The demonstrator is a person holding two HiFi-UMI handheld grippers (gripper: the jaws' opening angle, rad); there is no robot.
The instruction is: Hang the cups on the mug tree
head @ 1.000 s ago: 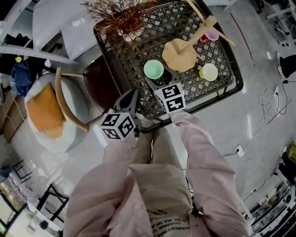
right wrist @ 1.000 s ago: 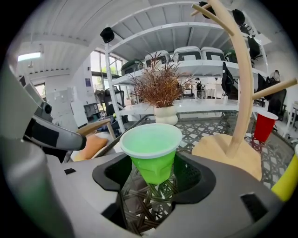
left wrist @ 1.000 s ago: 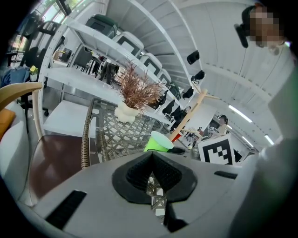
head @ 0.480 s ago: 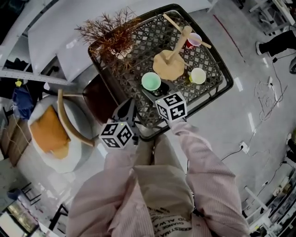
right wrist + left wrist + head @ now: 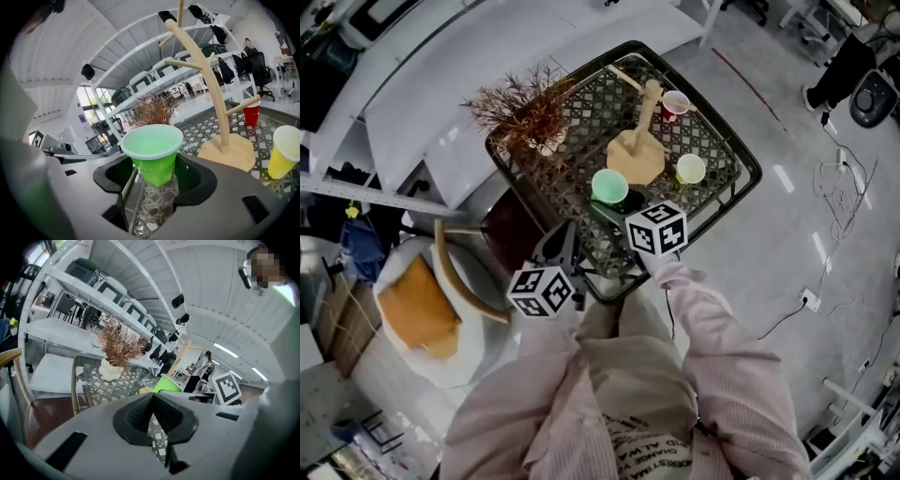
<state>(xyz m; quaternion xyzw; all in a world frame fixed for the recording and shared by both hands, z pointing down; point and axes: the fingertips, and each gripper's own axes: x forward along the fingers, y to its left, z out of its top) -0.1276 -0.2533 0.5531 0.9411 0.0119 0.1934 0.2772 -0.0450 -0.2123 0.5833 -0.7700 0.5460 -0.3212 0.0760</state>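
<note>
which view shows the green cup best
The right gripper view: the green cup fills the centre, close up, with its rim and tapered body clear, set between the fingers. The head view shows it small from above, mostly its rim. The left gripper view shows only a green sliver.

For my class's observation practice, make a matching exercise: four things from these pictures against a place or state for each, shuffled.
Things
1 green cup
2 yellow cup
3 plant
4 left gripper

Places or states
A in a white vase
B jaws together, nothing between them
C between the right gripper's jaws
D on the table, beside the mug tree, clear of both grippers

Pairs: 1-C, 2-D, 3-A, 4-B
</note>
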